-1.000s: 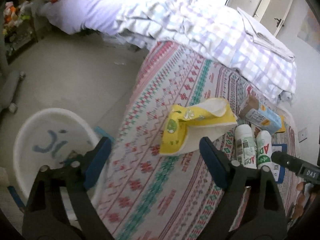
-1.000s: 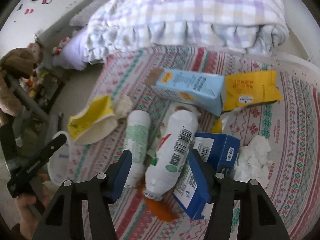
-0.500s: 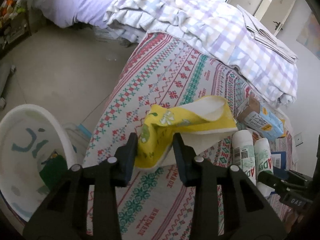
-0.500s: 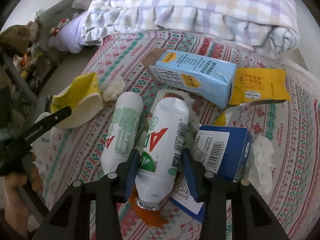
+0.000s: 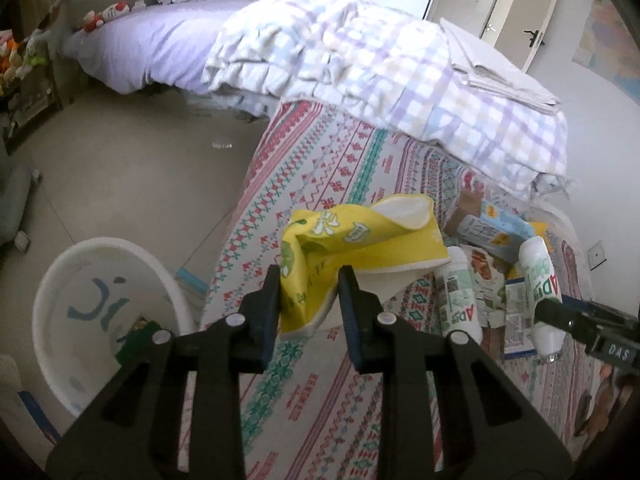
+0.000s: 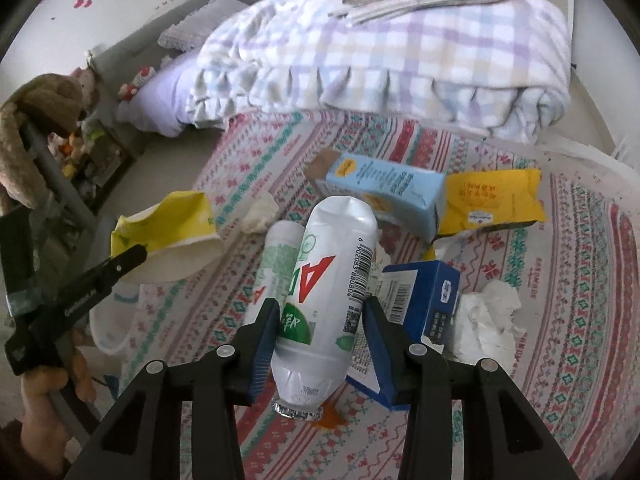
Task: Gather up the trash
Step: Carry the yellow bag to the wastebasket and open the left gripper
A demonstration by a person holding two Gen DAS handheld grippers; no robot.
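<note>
Trash litters the patterned bedspread [image 5: 320, 184]. Left tool [image 5: 308, 280] is clenched on a yellow wrapper [image 5: 360, 240], lifted just ahead of its fingers, with a white bin [image 5: 52, 280] down to its left. Right tool [image 6: 322, 312] grips a white plastic bottle [image 6: 332, 272], between a second bottle [image 6: 276, 264] and a blue box [image 6: 428, 300].

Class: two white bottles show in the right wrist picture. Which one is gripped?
The nearer, larger-looking bottle, barcode showing, sits between the right hand-held gripper's jaws. The other bottle lies on the bedspread to its left, ungripped.
</note>
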